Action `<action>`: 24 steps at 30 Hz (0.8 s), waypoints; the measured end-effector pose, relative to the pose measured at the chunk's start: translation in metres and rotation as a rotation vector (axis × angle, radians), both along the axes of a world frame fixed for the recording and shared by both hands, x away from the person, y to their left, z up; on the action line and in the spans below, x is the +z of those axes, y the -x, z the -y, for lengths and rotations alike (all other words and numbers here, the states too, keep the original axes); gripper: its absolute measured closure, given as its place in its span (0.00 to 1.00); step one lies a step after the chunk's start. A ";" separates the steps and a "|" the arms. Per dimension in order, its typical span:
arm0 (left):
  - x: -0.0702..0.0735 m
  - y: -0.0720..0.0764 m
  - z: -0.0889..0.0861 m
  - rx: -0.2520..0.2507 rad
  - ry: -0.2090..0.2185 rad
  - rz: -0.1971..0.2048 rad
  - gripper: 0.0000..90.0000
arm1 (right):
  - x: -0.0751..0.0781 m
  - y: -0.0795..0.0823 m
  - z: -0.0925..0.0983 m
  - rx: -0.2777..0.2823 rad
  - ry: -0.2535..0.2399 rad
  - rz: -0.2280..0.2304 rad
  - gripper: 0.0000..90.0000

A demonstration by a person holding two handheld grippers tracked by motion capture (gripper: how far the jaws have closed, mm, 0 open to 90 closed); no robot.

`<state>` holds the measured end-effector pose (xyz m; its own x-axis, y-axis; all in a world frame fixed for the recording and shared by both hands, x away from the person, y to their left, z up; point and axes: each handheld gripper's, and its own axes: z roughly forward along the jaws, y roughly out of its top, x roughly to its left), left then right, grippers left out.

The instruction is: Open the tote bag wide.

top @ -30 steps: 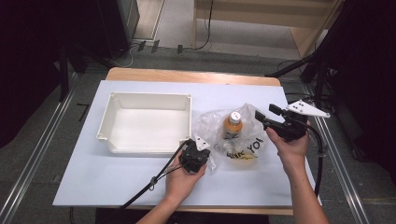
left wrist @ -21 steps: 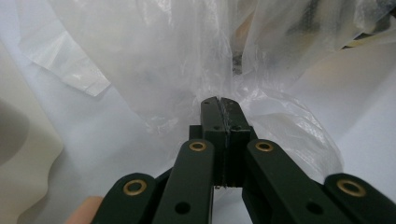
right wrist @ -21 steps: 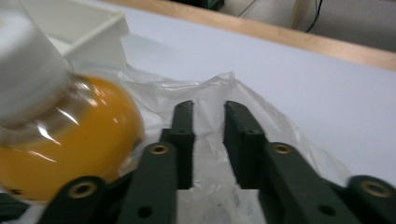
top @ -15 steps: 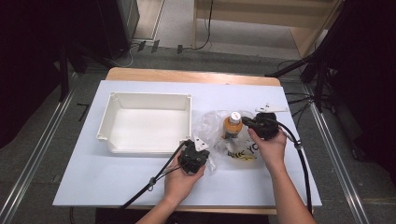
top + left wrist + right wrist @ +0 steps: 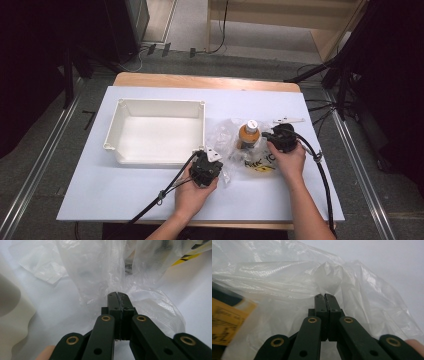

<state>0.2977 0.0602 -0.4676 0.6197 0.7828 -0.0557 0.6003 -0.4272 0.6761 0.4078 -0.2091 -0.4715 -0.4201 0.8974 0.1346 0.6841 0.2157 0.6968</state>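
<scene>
Two hand-held grippers pin a clear plastic bag (image 5: 245, 150) that lies crumpled on the white surface (image 5: 100, 195), just right of the white tray (image 5: 112, 135) and near the front edge. Spread roughly across the surface from left to right, the bag has its long axis running between the two hands, though its wrinkles hide exactly where its mouth faces. Thin, glossy film shows black lettering and a yellow patch near its front. Inside it stands an orange bottle (image 5: 248, 136) with a white cap, upright, toward the bag's far side. At the bag's left front corner, the left hand-held gripper (image 5: 116, 297) has its jaws fully closed on a fold of the film, which bunches up right at the tips. At the bag's right edge, the right hand-held gripper (image 5: 324, 298) has just been closing, and its jaws now meet on a puckered ridge of the plastic.
</scene>
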 end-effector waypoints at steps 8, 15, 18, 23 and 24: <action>0.001 0.001 -0.001 0.004 0.014 0.005 1.00 | -0.004 0.001 0.003 -0.006 0.009 0.000 0.99; 0.010 0.004 -0.004 0.001 0.049 0.044 1.00 | 0.024 0.021 0.013 0.013 -0.096 0.117 0.69; 0.007 0.000 -0.005 -0.001 0.031 0.019 1.00 | 0.046 0.035 0.019 0.011 -0.151 0.184 0.63; 0.002 -0.001 -0.003 0.004 0.008 -0.006 1.00 | 0.066 0.061 0.020 0.024 -0.182 0.243 0.73; 0.001 -0.002 -0.003 0.004 0.010 -0.009 1.00 | 0.066 0.066 0.018 0.031 -0.167 0.244 0.79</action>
<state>0.2994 0.0633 -0.4661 0.6163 0.7845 -0.0689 0.6080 -0.4183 0.6748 0.3413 -0.2269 -0.4057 -0.4849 0.8577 0.1708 0.4870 0.1026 0.8674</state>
